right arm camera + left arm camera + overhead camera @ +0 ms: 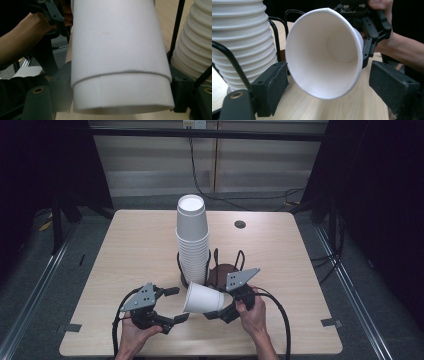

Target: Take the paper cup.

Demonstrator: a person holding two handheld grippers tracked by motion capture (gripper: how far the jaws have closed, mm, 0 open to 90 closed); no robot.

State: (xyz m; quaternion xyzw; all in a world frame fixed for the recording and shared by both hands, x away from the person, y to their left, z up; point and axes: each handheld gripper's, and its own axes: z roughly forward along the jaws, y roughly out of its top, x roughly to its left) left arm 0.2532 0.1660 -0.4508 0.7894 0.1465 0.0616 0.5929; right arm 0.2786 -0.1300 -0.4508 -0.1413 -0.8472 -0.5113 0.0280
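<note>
High view, cup: we see the white paper cup lying on its side above the pale wooden table, its wide mouth turned toward our left gripper, its narrow base held by our right gripper.
High view, axis: the cup's long axis runs roughly level, from right gripper to left, just in front of the tall stack of white paper cups in the black wire holder.
Left gripper view, jaws: we look straight into the cup's mouth; our two black pads stand apart on either side of the rim, released, touching nothing.
Left gripper view, nearness: the rim sits just ahead of and between our left jaws, so the left hand is the nearer one to the open end.
Right gripper view, jaws: our right jaws are clenched on the cup's base end, one pad at each side.
</note>
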